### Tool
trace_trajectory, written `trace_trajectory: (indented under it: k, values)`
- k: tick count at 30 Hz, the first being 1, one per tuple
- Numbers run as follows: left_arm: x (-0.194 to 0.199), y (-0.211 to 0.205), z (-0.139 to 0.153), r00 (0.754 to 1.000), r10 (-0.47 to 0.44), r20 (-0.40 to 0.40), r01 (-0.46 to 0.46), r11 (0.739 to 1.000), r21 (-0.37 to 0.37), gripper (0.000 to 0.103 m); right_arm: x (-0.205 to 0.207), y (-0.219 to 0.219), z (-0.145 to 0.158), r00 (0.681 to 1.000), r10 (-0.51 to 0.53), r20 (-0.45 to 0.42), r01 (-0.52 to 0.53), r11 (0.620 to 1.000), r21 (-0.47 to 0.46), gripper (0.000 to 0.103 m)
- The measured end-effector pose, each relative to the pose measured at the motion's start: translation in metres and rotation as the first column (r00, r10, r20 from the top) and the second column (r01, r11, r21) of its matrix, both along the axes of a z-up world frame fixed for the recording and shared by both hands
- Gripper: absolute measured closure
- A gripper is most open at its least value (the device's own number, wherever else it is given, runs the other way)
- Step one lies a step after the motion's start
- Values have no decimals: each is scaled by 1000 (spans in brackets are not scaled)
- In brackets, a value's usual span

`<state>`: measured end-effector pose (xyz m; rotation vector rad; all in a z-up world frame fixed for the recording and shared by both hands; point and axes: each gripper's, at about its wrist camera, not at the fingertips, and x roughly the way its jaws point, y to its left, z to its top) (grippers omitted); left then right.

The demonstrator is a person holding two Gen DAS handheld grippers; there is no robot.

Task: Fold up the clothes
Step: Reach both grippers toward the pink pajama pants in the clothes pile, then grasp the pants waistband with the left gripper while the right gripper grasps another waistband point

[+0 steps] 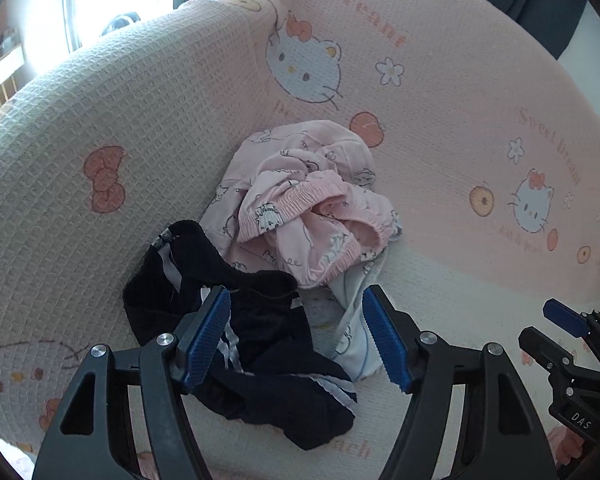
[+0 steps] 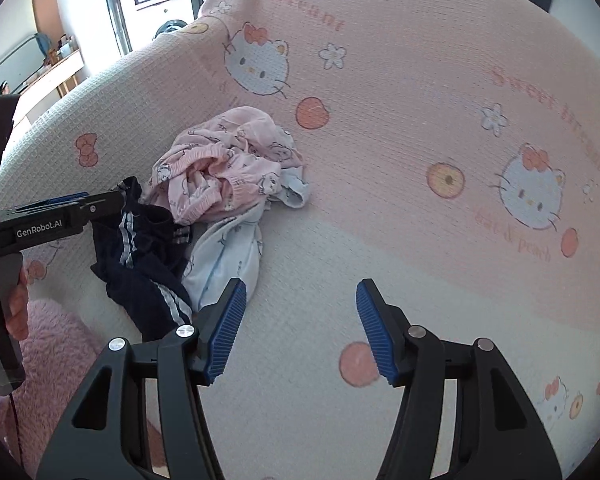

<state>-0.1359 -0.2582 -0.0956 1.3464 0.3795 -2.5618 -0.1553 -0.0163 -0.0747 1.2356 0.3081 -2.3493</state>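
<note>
Reaching for the first garment: your left claw [image 1: 296, 336] hangs open over the navy shorts [image 1: 236, 332], nothing gripped. Right claw [image 2: 300, 328], open and empty, sits beside them over the bed cover [image 2: 380, 160]; next, pinch a waistband edge.

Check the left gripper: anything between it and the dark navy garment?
Nothing visible. The left gripper hangs open directly over the navy garment, with no other item in between. The pink garment and the pale blue one lie beside it, further back and right. The right gripper is open over bare blanket.
</note>
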Motion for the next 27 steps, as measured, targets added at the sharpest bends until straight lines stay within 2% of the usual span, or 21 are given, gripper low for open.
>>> trace_trajectory:
  k: [4,9,14,15,17,18,20,23,27]
  values:
    - [-39,-20,-24,998,-12,55,14,999,-46,32,-34,-47,-30,998,57,40,-57,998,-9,43]
    - [-72,-42,-58,991,-8,130,19,996,-90,32,-76,-87,-59,993,79,91,-73,995,-66,43]
    - [-83,-53,-75,993,-2,114,8,998,-59,32,-104,-118,-92,984,97,148,-89,994,-59,43]
    - [-84,-53,-75,994,5,110,3,997,-72,37,-108,-122,-98,984,90,156,-82,995,-60,45]
    - [-86,-53,-74,994,15,107,-5,995,-98,60,-112,-127,-104,989,64,135,-62,998,-21,66]
    - [-87,-53,-73,994,17,107,-5,994,-109,82,-113,-128,-105,991,56,120,-57,998,5,71]
    - [-88,-54,-68,994,13,105,-2,994,-105,88,-111,-126,-103,995,43,89,-47,998,46,89]
    - [-81,-46,-42,998,-16,63,22,995,-99,94,-104,-117,-91,998,16,59,-21,995,94,94]
    - [-64,-21,15,995,-94,-36,88,987,-136,96,-80,-102,-42,998,35,-59,-29,994,103,94]
